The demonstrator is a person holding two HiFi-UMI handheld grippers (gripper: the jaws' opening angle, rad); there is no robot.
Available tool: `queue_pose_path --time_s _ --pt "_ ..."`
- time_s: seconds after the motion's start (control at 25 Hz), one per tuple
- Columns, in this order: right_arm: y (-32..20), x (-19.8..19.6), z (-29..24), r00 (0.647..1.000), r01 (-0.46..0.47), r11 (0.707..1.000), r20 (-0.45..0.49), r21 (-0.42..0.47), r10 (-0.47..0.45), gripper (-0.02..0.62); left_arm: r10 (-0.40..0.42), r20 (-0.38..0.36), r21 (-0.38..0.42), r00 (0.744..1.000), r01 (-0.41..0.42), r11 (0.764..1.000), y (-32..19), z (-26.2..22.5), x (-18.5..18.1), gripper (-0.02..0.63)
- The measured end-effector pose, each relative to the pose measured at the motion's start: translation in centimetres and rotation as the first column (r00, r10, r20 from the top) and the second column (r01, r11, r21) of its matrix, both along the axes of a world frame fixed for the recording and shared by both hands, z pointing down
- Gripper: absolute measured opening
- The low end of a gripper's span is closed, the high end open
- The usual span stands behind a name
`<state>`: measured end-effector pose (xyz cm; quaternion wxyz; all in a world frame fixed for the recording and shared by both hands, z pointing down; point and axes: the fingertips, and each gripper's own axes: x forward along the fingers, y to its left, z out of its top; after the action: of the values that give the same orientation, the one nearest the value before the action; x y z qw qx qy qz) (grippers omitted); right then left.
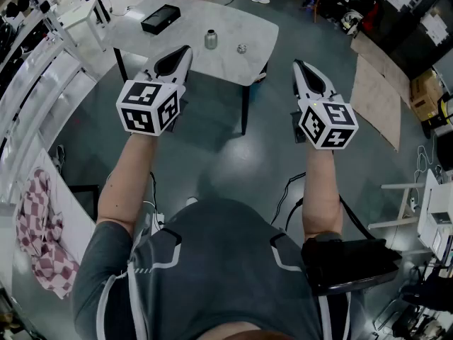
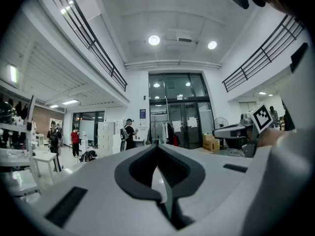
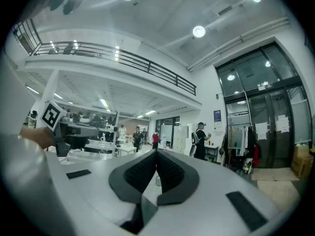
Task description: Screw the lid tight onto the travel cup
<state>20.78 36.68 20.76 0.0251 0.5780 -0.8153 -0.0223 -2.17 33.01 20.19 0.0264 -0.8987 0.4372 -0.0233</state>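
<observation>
**Both tools closed and empty, short of the worktop**

The person in a grey short-sleeved shirt is standing with both bare forearms stretching straight ahead, well apart and roughly parallel. Each hand is holding its tool level, with the black-and-white marker cube sitting nearest the wrist and the jaws pointing away.

The left tool is keeping its jaws pressed together with nothing between them; in the left gripper view the dark pads are meeting along one seam. The right tool is likewise closed on nothing, its pads meeting in the right gripper view.

Both tools are hovering over the glossy grey floor, their tips reaching about to the near edge of the pale, marbled, round-cornered worktop.

On that worktop, the small silvery metal travel cup is standing upright. The small round metallic lid is lying near it to the right, apart from it. Further back left, a flat black rectangular box is resting.
</observation>
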Motion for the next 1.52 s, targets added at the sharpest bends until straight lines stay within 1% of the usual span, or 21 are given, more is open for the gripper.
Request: queue_pose_path --time_s 0.12,0.2,0.32,0.48,0.72,0.92,1.04,1.24,1.4,1.44,1.48,1.52 --pt "0.1 -0.2 -0.2 0.999 0.014 1.0 0.033 0.001 -0.014 0.026 -0.003 -0.007 0.006 1.0 0.003 1.0 0.2 0.0 0.0 0.009" --pt "0.0 -0.6 -0.4 0.999 0.012 1.0 0.038 0.008 -0.013 0.028 -0.008 -0.009 0.01 1.0 0.008 1.0 0.1 0.0 -0.3 0.011" --pt "-0.3 -1.7 -0.2 1.0 0.012 1.0 0.015 0.007 -0.012 0.028 -0.003 -0.014 0.006 1.0 0.003 1.0 -0.1 0.4 -1.1 0.009" --pt "-0.7 -3.2 0.5 1.0 0.011 1.0 -0.004 0.001 -0.011 0.028 0.0 0.003 0.01 1.0 0.0 1.0 -0.5 1.2 -2.4 0.009" --pt "-1.7 -5.5 0.8 1.0 -0.016 1.0 -0.019 -0.001 0.016 0.028 0.017 -0.011 0.028 1.0 -0.016 0.999 -1.4 1.5 -5.1 0.011" --pt "-2.5 -8.1 1.5 0.999 -0.033 0.999 -0.024 -0.01 0.033 0.028 0.041 -0.018 0.016 0.999 -0.041 0.999 -2.3 2.6 -7.7 0.011" --pt "-3.4 -9.2 1.5 0.999 -0.039 0.999 -0.023 -0.013 0.039 0.028 0.054 -0.026 0.023 0.998 -0.054 0.998 -3.2 2.6 -8.8 0.011" --pt "-5.4 -9.5 1.5 0.999 -0.042 0.999 -0.029 -0.02 0.041 0.029 0.069 -0.029 0.013 0.997 -0.069 0.998 -5.0 3.2 -8.9 0.012" --pt "-8.1 -9.3 2.2 0.999 -0.025 0.999 -0.035 -0.027 0.024 0.031 0.062 -0.029 0.015 0.998 -0.061 0.998 -7.0 3.5 -8.7 0.014" --pt "-9.0 -9.1 2.5 0.999 -0.022 0.999 -0.032 -0.028 0.021 0.032 0.061 -0.023 0.018 0.998 -0.061 0.998 -7.6 3.7 -8.6 0.039" --pt "-9.9 -9.0 2.8 1.0 -0.016 0.999 -0.025 -0.029 0.015 0.034 0.064 -0.015 0.019 0.998 -0.064 0.998 -8.3 3.9 -8.4 0.1" --pt "-10.8 -8.9 3.1 1.0 -0.003 0.999 -0.016 -0.033 0.003 0.032 0.069 -0.006 0.015 0.998 -0.069 0.998 -9.0 4.2 -8.1 0.103"
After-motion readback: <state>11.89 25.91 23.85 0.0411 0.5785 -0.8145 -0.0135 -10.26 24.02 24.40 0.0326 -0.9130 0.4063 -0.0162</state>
